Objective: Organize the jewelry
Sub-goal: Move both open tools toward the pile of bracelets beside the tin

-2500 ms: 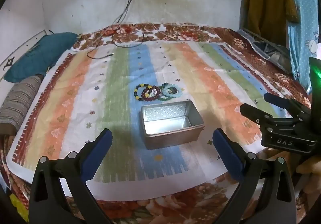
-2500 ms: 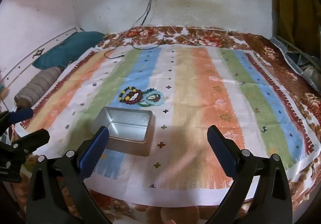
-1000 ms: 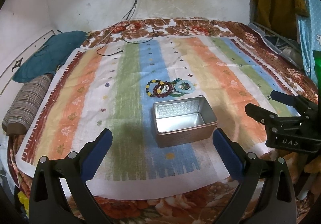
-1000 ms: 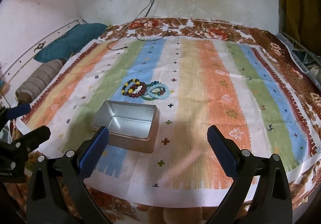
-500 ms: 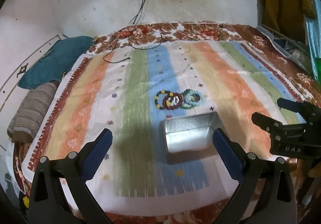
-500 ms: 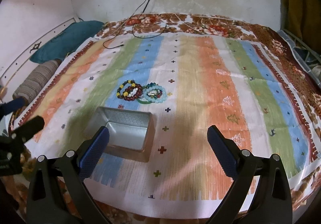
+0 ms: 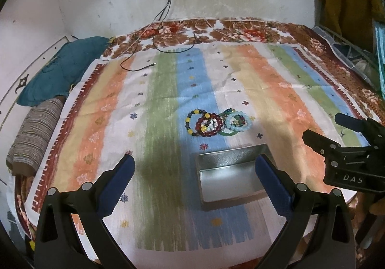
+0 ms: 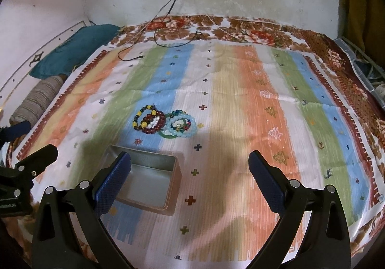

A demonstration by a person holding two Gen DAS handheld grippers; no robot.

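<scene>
Your left tool [image 7: 193,181] and your right tool [image 8: 190,176] both hang released over the bed, each with its black plastic arms spread wide and its blue, finely ribbed pads [image 8: 113,181] holding nothing. Under them lies a thin woven cloth [image 8: 240,105] in soft vertical stripes of orange, green, blue and cream, dotted with small crosses and stars and slightly creased; it covers a thicker blanket [image 7: 245,33] with a brown and red flower print. On the near part of the cloth sits a rectangular metal tin [image 7: 228,177] with rounded corners and dull, brushed silver walls; it is open on top and its shiny floor is bare. The bracelets [image 7: 216,123] lie just beyond the tin on the blue stripe, apart from it, in an overlapping cluster: a loop of dark and yellow round beads, a ring of glossy dark red beads over some white ones, a smooth green bangle [image 8: 168,135], and a strand of pale blue, milky beads [image 8: 181,124] with a darker multicoloured strand inside it. From your left tool's camera, the right tool shows at the right edge, beside the tin. A teal pillow [image 7: 60,69] and a striped bolster [image 7: 36,134] rest at the left side of the bed.
</scene>
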